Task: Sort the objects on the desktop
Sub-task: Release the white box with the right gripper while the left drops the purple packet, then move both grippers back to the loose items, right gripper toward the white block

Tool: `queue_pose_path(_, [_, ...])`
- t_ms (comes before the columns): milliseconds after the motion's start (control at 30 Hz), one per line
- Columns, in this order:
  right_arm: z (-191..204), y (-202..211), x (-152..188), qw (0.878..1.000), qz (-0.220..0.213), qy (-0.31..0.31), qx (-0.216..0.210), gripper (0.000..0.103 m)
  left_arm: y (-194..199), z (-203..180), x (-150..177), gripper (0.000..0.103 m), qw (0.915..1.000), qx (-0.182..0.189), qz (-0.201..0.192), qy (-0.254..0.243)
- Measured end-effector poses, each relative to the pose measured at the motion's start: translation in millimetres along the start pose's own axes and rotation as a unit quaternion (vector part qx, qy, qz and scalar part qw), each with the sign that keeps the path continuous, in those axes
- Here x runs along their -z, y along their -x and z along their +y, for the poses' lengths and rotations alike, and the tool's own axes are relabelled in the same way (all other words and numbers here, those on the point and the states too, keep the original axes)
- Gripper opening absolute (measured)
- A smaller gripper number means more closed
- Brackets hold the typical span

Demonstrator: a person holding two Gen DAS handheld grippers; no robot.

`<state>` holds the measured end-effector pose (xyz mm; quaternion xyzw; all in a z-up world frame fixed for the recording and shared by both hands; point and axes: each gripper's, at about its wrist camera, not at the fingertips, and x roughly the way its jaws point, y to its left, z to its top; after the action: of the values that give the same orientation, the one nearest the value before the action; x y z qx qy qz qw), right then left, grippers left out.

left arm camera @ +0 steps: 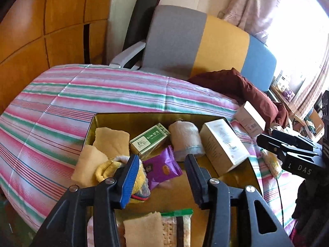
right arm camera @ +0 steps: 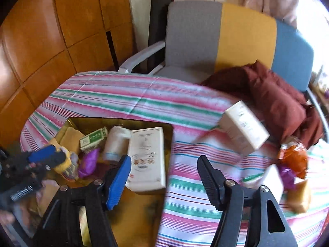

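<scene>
Both of my grippers stand wide and empty: the left gripper (left arm camera: 162, 164) hovers over the gold tray (left arm camera: 102, 117) with the purple snack packet (left arm camera: 162, 169) between its fingers, while the right gripper (right arm camera: 164, 173) hangs over the tray's right edge. That packet looks light, crinkly and slippery, so I judge a pinch across its flat middle safest, and the white carton (right arm camera: 244, 127) lying on the striped cloth right of the tray looks stiff and light, best taken across its narrow faces. Only the right view shows the orange bag (right arm camera: 294, 156) far right of the tray, though blurred; only the left shows the cracker pack (left arm camera: 176, 228) at the tray's near end.
</scene>
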<state>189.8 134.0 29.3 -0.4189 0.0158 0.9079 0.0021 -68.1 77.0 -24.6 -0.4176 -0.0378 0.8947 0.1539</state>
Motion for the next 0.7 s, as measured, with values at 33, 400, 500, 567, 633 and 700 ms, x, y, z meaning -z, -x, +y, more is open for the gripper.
queue_pose_path(33, [-3,4,2,1.000,-0.004,0.003,0.005,0.073,3,-2,1,0.047,1.0000,0.003,-0.002,-0.003])
queue_pose_path(400, [-81,31,20,0.997,-0.002,-0.063,0.043,0.077,9,-38,9,0.047,0.9982,0.051,0.014,-0.029])
queue_pose_path(500, [-114,38,22,0.993,-0.003,-0.114,0.039,0.075,11,-49,10,0.047,0.9973,0.060,0.016,-0.040])
queue_pose_path(567, [-139,43,25,0.987,-0.007,-0.152,0.047,0.073,12,-58,11,0.047,0.9962,0.067,0.019,-0.052])
queue_pose_path(633, [-164,48,30,0.980,-0.012,-0.194,0.045,0.067,11,-69,12,0.047,0.9951,0.070,0.022,-0.066])
queue_pose_path(700, [-187,53,36,0.972,-0.015,-0.228,0.050,0.065,10,-78,12,0.047,0.9939,0.077,0.028,-0.074])
